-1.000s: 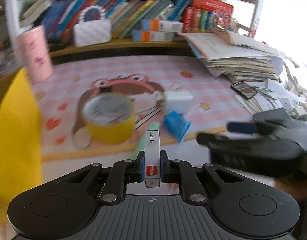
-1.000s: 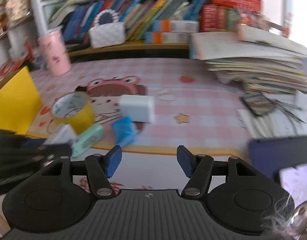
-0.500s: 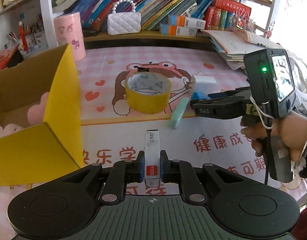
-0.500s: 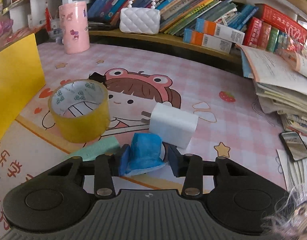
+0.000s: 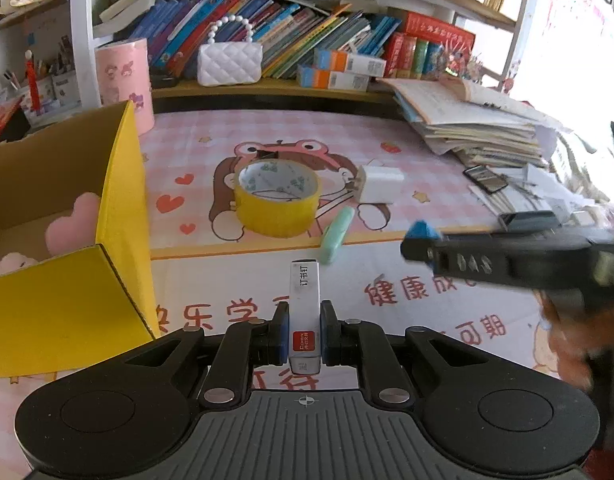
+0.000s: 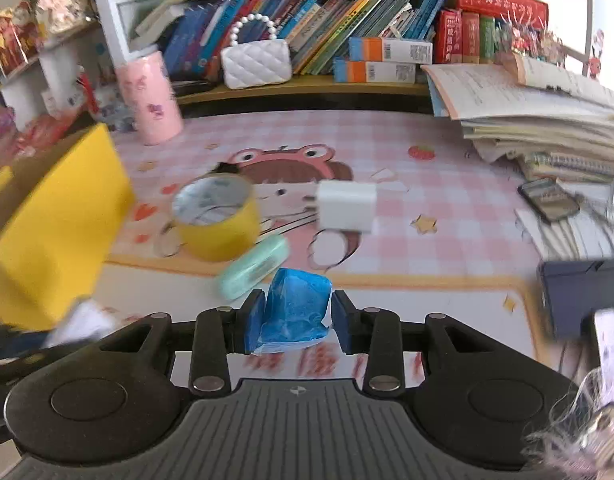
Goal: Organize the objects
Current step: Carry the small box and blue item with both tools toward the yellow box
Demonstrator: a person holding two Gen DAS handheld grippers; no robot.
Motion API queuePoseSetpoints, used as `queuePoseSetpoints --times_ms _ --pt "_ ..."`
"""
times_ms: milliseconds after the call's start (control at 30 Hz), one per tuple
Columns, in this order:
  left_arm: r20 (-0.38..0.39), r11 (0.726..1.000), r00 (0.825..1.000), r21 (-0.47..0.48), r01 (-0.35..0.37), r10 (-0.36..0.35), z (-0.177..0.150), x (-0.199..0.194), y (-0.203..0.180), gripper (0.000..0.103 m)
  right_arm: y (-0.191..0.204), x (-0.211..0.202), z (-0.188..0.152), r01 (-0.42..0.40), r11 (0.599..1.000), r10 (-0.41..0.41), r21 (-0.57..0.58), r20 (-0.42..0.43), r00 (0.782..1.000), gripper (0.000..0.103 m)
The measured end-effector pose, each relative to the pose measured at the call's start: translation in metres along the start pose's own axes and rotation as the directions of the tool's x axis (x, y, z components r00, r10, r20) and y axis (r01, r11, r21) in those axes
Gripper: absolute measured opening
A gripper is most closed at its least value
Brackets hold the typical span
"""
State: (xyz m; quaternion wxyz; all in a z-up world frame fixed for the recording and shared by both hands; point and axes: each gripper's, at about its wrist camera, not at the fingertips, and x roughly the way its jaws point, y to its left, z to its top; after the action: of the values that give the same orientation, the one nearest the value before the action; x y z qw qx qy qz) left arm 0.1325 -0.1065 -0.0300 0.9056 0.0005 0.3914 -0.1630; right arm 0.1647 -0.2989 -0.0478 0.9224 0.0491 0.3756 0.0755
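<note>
two tongs are in play, one thing in each. the left tongs point(image 5: 303, 334) are pinched on a slim white staple box point(image 5: 304, 312) with a red label near its lower end and black characters along its top; it stands lengthwise between the pads, pointing forward above the surface point(image 5: 427, 168). the right tongs point(image 6: 295, 320) are pinched on a crumpled blue packet point(image 6: 295, 309), glossy and wrinkled, lifted clear of the mat; in the left view only a blue corner of it shows at the blurred tip of those tongs.

three loose things lie on the pink checked mat: one yellow tape roll point(image 5: 277, 201), one mint-green case point(image 5: 338, 230) just beside it, one white charger point(image 5: 378, 184) beyond the case. one yellow cardboard box point(image 5: 67, 280) stands open on the left with pink fluffy shapes inside; its near and left sides are cut off by the frame. one pink cup point(image 5: 125, 80) stands behind it.

the right view is smeared with motion, so the case's markings cannot be read. the person's hand point(image 5: 567, 344) is a blur at the right edge of the left view.
</note>
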Motion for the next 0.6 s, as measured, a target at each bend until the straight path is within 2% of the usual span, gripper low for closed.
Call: queuePoseSetpoints --times_ms 133,300,600 --pt "0.02 1.0 0.999 0.011 0.028 -0.028 -0.004 -0.007 0.0 0.013 0.018 -0.024 -0.015 -0.005 0.999 0.005 -0.032 0.002 1.0 0.034" --pt "0.033 0.999 0.998 0.005 0.045 -0.045 -0.015 -0.019 0.007 0.013 0.038 -0.035 -0.028 0.01 0.996 -0.01 -0.086 0.001 1.0 0.034" --pt "0.048 0.999 0.999 -0.033 0.019 -0.018 -0.038 -0.051 0.036 0.013 0.078 -0.045 -0.04 -0.025 0.992 0.025 -0.122 -0.007 1.0 0.034"
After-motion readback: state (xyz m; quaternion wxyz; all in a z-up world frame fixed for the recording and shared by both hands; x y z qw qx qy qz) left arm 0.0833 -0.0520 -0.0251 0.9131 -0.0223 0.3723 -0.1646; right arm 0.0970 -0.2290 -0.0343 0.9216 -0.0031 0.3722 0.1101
